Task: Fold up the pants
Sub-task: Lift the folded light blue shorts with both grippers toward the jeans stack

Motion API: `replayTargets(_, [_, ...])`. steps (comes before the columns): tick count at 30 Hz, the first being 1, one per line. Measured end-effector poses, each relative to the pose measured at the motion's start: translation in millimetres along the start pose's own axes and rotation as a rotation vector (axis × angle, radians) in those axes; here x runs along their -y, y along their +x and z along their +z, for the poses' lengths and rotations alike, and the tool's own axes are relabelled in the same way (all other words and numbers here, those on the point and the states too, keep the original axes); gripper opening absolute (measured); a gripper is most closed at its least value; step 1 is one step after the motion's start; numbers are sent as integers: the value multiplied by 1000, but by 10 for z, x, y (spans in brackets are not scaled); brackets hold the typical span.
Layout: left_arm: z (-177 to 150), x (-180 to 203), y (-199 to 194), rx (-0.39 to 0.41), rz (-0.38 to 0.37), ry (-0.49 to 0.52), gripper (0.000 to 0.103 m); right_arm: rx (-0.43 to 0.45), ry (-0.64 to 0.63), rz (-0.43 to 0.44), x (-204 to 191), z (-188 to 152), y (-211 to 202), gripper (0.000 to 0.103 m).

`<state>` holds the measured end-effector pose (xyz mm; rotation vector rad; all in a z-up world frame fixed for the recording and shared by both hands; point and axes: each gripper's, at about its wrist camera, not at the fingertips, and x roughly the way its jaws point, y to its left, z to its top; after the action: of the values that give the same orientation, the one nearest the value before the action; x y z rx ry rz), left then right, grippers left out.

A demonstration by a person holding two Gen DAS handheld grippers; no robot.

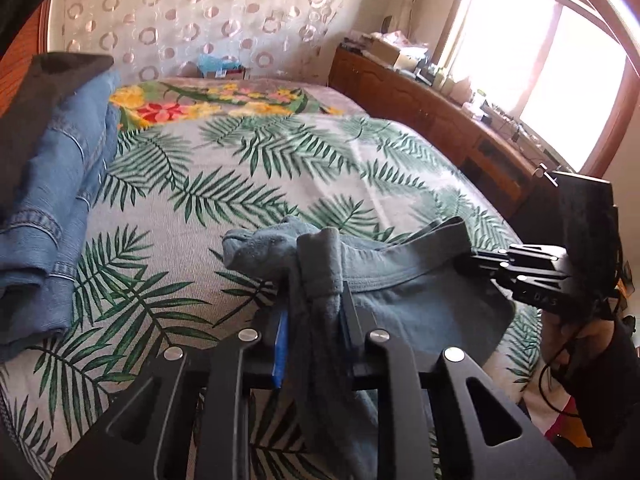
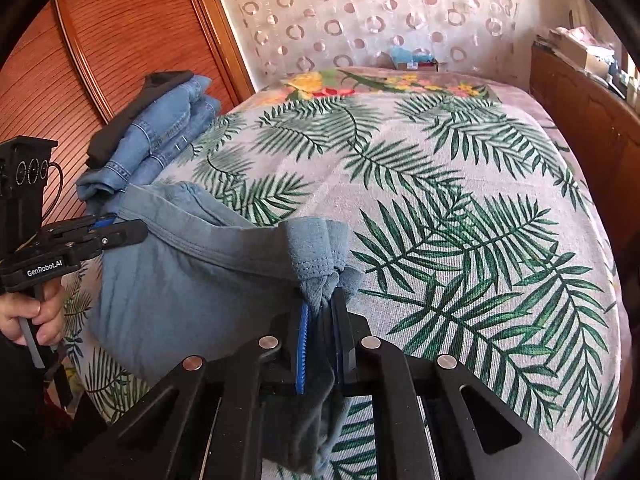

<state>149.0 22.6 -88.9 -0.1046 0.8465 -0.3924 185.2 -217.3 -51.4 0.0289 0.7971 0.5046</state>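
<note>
- Pants (image 2: pixel 192 276): grey-blue, soft cloth, at the near edge of the bed (image 2: pixel 460 208), bunched and not yet laid flat. Waistband stretched between the two claws, the rest hanging or slumped below it.
- Left claw (image 1: pixel 312 312): jaws nearly closed, pinching a thick gather of the waistband at 6 o'clock in its own view; cloth spills down between the fingers.
- Right claw (image 2: pixel 322 320): jaws pressed close on the other waistband corner, blue pad (image 2: pixel 303 348) against the cloth. From the left camera it sits at 3 o'clock, gripping the band's far end.
- Jeans (image 2: pixel 160 136): folded stack with a dark garment on it, at 10 o'clock on the bed, well apart from the pants. By the look of it, finished work.
- Progress, as judged: early. Both corners are secured; no fold shows yet.
- Left to do: spread the pants flat on the leaf-print cover, bring leg over leg, fold lengthwise, set by the stack.
</note>
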Motion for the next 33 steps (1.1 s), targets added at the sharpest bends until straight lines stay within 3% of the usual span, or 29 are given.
replayTargets(19, [114,128,-519,146,35,30,21,151,-96,16,-260,77,-559,9])
replayTargets(33, [220,15,-686,219,81,32,21,213,-178,37,-368,418,-466,9])
